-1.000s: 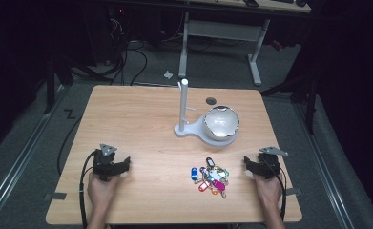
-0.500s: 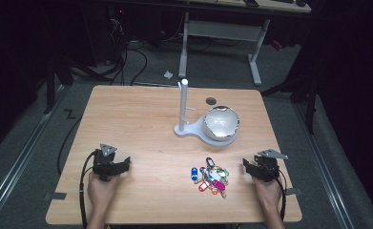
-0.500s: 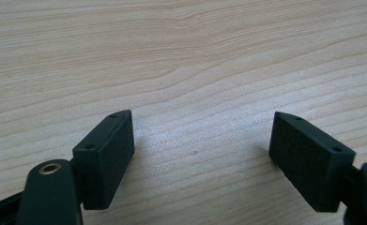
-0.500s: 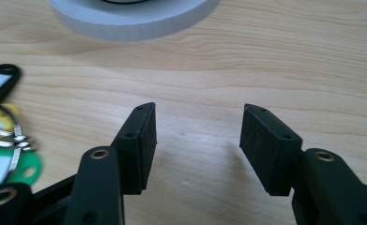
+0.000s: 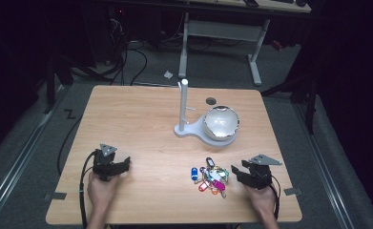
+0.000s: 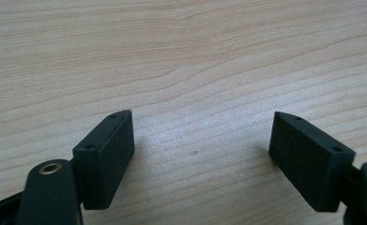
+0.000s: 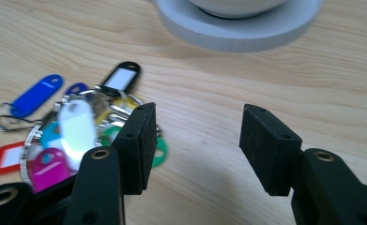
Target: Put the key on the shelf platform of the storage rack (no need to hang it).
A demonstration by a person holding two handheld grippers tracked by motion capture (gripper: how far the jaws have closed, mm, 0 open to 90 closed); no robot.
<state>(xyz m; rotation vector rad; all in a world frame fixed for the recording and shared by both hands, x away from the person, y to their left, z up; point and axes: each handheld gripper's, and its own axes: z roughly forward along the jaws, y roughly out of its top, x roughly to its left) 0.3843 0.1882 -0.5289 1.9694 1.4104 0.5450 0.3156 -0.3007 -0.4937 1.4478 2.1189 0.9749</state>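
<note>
Plastic key tags (image 5: 209,178) in blue, red, pink, yellow, green and black, bunched on metal rings: they lie on the wooden table (image 5: 141,124), near its front edge and right of centre, loose and held by nothing.

Item, your right gripper (image 5: 237,173): just beside the bunch on its right, tips pointing left toward it. Its jaws have just been closing and now stand partly apart with only bare wood between them. In the right gripper view the tags (image 7: 73,131) sit off to the left of the left-hand jaw, partly behind it, so the gap is aimed past the bunch, not at it (the coming move turns on that offset). Swing the tips further toward the tags before you close.

Item, your left gripper (image 5: 122,166): well apart from the tags, across the front of the table, jaws wide and empty over plain wood (image 6: 195,70). Your right hand (image 5: 263,200) is much the nearer.

Item, bunch outline: spread wider across the table than deep, tags fanned in all directions; no single long axis can be told.

Item, surroundings: a white stand (image 5: 184,107) with an upright post and a shiny bowl (image 5: 220,123) on its base, beyond the tags toward the table's far side. Nothing stands between your right gripper and the bunch.
</note>
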